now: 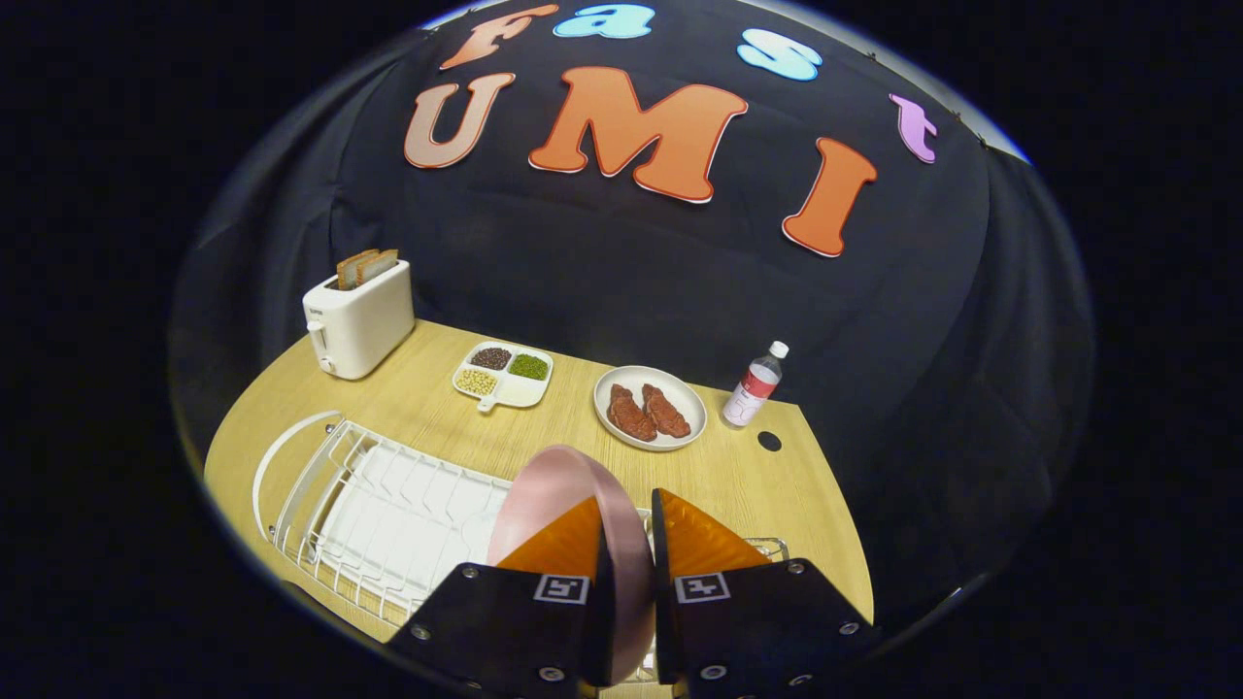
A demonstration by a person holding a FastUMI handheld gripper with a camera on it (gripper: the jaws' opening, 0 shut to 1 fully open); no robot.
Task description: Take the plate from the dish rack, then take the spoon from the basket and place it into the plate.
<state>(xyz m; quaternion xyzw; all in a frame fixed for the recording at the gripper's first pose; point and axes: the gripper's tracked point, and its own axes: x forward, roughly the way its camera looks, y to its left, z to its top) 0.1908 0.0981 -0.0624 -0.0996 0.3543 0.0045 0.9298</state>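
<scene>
Between the tongs [631,544] stands the pink plate [563,485], held on edge: both fingers press on its rim, one on each face, so the tongs are pinching it just above the white dish rack [388,505].

The grip looks thin. The plate is caught only near its lower edge, with most of the disc rising free ahead of the fingers, so I judge it could pivot or slide out if the tongs swing quickly or slacken. It also seems close to the rack wires; a sideways pull before it is lifted clear could snag the rim and twist it loose. The bench [486,427] has little bare space nearby, and setting the plate down carelessly could knock the plate of meat [649,408] or the bottle [755,386] beyond it.

The tongs point forward and slightly downward over the near end of the rack, roughly level from side to side, with the plate upright between them. The hand holding them cannot be seen.

Farther off stand the divided dish of beans [505,374] and the toaster [359,316]. I cannot pick out the spoon, and the wire piece just beyond the right finger may be its basket.
</scene>
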